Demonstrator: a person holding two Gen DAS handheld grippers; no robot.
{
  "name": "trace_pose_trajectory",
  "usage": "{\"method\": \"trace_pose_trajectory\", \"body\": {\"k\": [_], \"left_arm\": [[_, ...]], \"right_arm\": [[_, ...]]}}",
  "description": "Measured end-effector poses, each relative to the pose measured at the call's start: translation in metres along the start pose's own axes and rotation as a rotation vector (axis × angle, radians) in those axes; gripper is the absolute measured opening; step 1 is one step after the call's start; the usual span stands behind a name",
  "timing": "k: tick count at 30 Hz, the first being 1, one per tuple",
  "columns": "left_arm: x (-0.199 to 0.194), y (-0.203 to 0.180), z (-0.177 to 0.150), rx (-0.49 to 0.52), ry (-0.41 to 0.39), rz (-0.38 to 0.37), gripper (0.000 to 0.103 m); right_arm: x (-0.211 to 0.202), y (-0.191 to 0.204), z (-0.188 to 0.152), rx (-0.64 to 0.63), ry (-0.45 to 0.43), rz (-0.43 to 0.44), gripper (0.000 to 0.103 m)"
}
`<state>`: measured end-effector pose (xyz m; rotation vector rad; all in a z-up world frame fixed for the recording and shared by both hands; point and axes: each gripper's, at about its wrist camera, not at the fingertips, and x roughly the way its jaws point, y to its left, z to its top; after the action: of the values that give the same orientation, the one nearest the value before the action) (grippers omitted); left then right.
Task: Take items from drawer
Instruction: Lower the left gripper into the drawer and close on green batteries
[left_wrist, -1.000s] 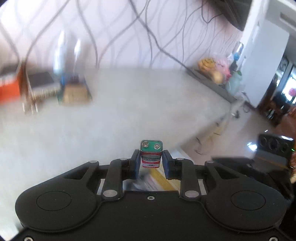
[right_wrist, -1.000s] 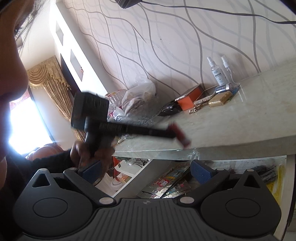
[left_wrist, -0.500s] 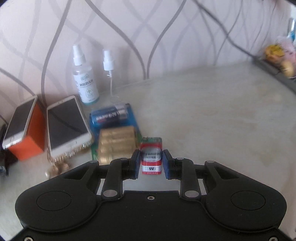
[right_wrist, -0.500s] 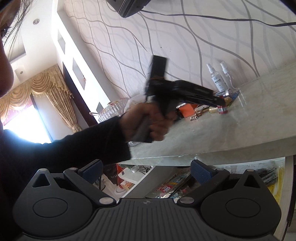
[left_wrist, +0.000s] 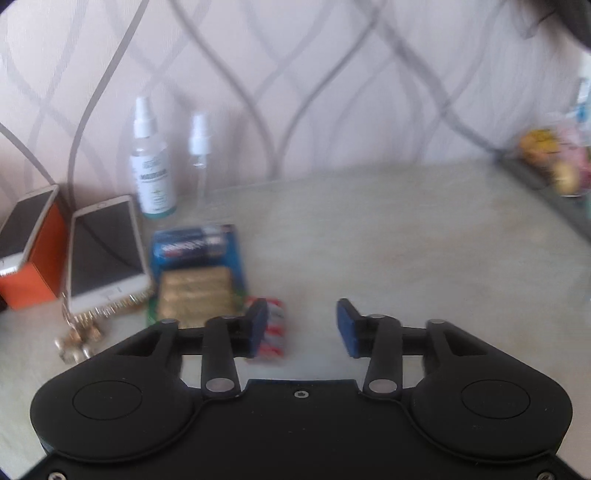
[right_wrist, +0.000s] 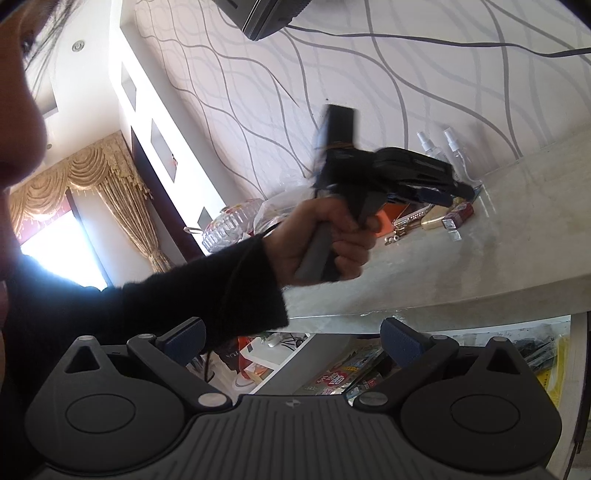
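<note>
Left tongs (left_wrist: 301, 328) opening; battery (left_wrist: 273, 330) on countertop (left_wrist: 406, 251).

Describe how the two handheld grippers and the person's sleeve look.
Both are black: the left gripper and right gripper have hinged link arms with silver pivot pins, round housings and blue pads on the fingers. The sleeve is black and fuzzy.

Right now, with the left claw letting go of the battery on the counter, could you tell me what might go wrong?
1. The left claw is opening, but the battery sits right against its left pad, so pulling back could drag or tip it.
2. The battery pack and phone lie close by; a sideways swing could knock them.
</note>
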<state>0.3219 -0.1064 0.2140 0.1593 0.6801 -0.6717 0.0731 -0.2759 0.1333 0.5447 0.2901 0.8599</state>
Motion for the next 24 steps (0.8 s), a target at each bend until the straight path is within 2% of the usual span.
{"method": "trace_pose_trajectory", "body": {"k": [3, 7, 9, 10, 13, 15, 20, 24], "left_arm": [[-0.040, -0.021, -0.032, 0.094, 0.016, -0.110, 0.057], [-0.071, -0.035, -0.089, 0.133, 0.141, -0.208, 0.059], [-0.077, -0.034, -0.114, 0.120, 0.182, -0.179, 0.070], [-0.075, -0.031, -0.123, 0.076, 0.250, -0.183, 0.069], [-0.069, -0.016, -0.149, -0.098, 0.371, -0.208, 0.068], [-0.055, -0.011, -0.163, -0.165, 0.448, -0.210, 0.068], [-0.016, -0.016, -0.190, -0.169, 0.603, -0.193, 0.068], [-0.007, -0.020, -0.192, -0.165, 0.646, -0.147, 0.068]], "right_arm": [[0.001, 0.004, -0.001, -0.027, 0.009, 0.015, 0.103], [0.000, 0.007, -0.001, -0.045, 0.012, 0.043, 0.103], [0.002, 0.006, -0.001, -0.039, 0.017, 0.033, 0.103], [0.003, 0.005, 0.000, -0.033, 0.021, 0.024, 0.103], [0.005, 0.004, 0.001, -0.023, 0.026, 0.008, 0.103], [0.006, 0.004, 0.000, -0.029, 0.029, -0.001, 0.103], [0.008, 0.006, -0.001, -0.036, 0.044, -0.026, 0.103], [0.008, 0.003, -0.002, -0.023, 0.050, -0.021, 0.103]]}}
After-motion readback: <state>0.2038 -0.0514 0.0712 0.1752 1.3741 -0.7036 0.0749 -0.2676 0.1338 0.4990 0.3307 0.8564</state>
